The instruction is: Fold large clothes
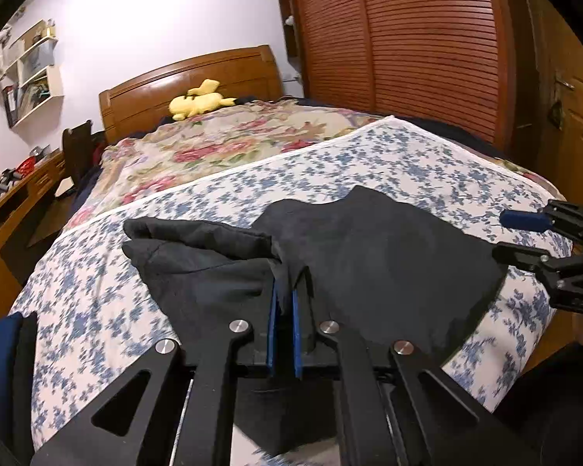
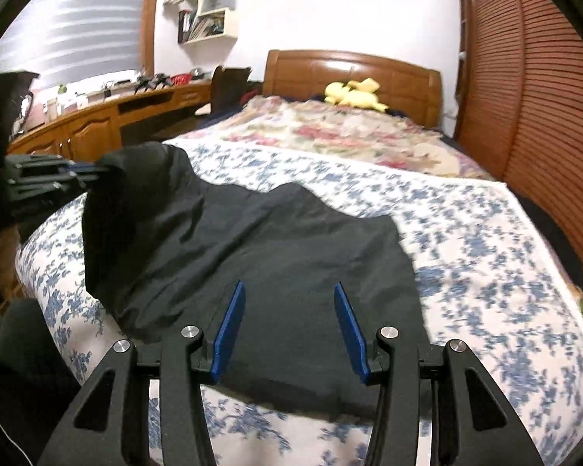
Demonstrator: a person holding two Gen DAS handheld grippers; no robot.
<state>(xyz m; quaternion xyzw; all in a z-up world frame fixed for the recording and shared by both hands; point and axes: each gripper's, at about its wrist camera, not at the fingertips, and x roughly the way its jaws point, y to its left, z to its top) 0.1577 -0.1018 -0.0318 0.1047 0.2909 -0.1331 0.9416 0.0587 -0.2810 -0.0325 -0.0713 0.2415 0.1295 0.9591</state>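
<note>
Warm, dim indoor light fills both views, with a dark vignette at the corners. Strong fisheye bending bows the slatted reddish-brown wooden wardrobe doors [image 1: 408, 39]. Motion blur smears the white bedsheet with blue flowers [image 2: 486, 252]; the black cloth garment [image 2: 272, 252] shows little detail.

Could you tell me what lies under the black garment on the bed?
The black garment lies on a blue-and-white floral sheet, which shows around it. The sheet beneath it is covered. The left gripper pinches a raised part; the right gripper hovers open above.
</note>
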